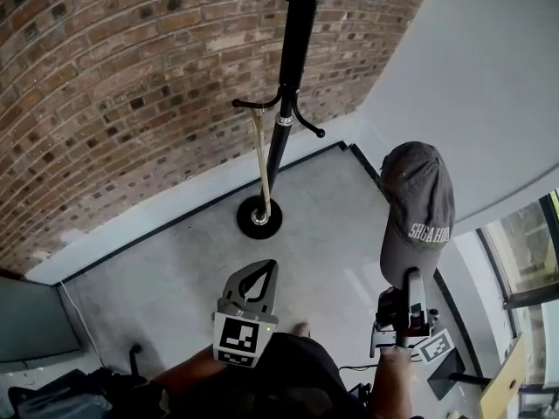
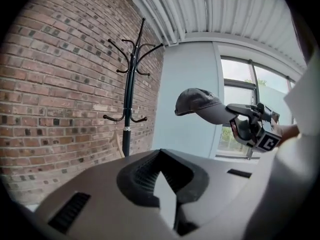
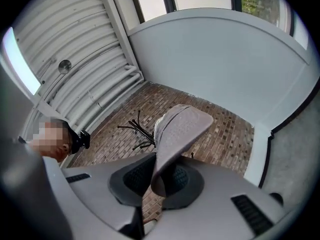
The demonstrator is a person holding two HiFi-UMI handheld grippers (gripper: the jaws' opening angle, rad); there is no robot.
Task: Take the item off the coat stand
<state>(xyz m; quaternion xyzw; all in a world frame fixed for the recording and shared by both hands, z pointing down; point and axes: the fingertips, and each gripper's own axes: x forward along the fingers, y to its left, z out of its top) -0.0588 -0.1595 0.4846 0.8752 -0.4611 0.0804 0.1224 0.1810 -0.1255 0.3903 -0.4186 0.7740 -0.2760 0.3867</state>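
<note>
Now, the cap [image 1: 417, 208] is already off the stand [image 1: 293, 59]. It's up in the air at right, well apart from the hooks [image 1: 310, 127], pinched by one edge in the R claw [image 1: 409, 279], jaws closed tight on the fabric. L claw [image 1: 260, 273] is near-left, jaws together, nothing in them. Stand is far, by the brick wall [image 1: 113, 85]; a thin pale stick [image 1: 259, 164] hangs from a low hook.

Step in hand, prob.: carry the cap clear & finish. To do it well:
- hold R grip firm, since only an edge is caught & the rest may swing or slip
- move slow, no jerks
- stay away from the stand's arms, L claw out of the way
</note>
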